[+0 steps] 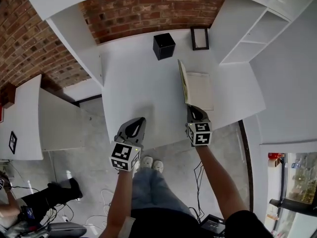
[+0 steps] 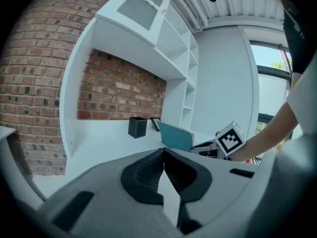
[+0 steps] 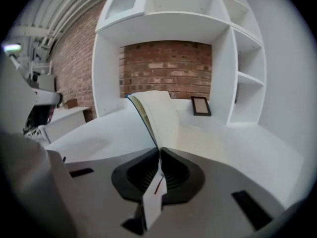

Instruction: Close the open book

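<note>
The book (image 1: 199,89) lies on the white desk (image 1: 138,83), its right half flat with pale pages up. Its teal cover (image 1: 182,81) stands nearly upright along the left side, seen as a raised teal sheet (image 2: 174,135) in the left gripper view. My right gripper (image 1: 192,108) is at the book's near edge, shut on the lower edge of the lifted cover (image 3: 148,114), which rises straight out from between the pads (image 3: 159,155). My left gripper (image 1: 137,124) hangs over the desk's front edge to the left of the book, jaws together (image 2: 163,155) with nothing between them.
A black cube box (image 1: 164,45) and a small dark picture frame (image 1: 200,38) stand at the back of the desk against the brick wall. White shelves (image 1: 257,38) rise at the right. A lower white table (image 1: 22,118) is to the left.
</note>
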Demonstrator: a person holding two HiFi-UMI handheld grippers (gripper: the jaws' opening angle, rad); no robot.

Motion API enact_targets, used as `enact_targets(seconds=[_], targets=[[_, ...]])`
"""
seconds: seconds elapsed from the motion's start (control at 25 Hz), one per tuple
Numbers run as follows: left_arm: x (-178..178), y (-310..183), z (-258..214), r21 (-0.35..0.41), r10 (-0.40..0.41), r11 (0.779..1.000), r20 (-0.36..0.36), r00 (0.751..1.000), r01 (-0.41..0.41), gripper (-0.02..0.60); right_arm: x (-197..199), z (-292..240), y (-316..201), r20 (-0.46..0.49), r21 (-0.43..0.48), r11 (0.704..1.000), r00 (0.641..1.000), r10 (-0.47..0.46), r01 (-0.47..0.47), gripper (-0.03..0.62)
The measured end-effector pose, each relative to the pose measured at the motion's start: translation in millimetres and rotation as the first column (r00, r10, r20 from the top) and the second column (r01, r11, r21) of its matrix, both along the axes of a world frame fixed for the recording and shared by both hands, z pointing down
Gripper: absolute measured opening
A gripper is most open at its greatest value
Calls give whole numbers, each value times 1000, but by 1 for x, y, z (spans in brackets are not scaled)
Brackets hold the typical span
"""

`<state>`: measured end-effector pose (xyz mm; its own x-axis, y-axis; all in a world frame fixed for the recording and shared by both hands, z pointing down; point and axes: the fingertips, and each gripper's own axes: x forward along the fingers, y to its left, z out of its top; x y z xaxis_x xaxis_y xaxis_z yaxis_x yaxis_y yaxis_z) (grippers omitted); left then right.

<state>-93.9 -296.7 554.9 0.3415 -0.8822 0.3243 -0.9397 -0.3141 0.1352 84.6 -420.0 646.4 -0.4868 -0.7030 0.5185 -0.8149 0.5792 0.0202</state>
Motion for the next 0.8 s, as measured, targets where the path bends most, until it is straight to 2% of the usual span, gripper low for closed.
enact_targets(seconds=[0.16,0.28,0.44,0.64,0.8], targets=[[2,-2,1,-3,6,1000,0,1000,-6,9,18,2,-6,120,-76,989,984,134,-126,14],[3,-3,1,-6,10,1000,-1,1000,-10,9,34,8,-11,149,-127,974,967,208,-189,14],[5,-4,3,-11,14,1000,0,1000,-14,9,49,17,-15,121,-169,960,962,245,-224,44],[7,-9,4,-13,17,1000,-6,1000,-17,8,63,26,-19,25,-197,947,964,264,-254,102],[10,-11,4,-14,24,1000,-18,1000,-24,8,68,31,-18,-50,-187,947,965,258,-263,124]])
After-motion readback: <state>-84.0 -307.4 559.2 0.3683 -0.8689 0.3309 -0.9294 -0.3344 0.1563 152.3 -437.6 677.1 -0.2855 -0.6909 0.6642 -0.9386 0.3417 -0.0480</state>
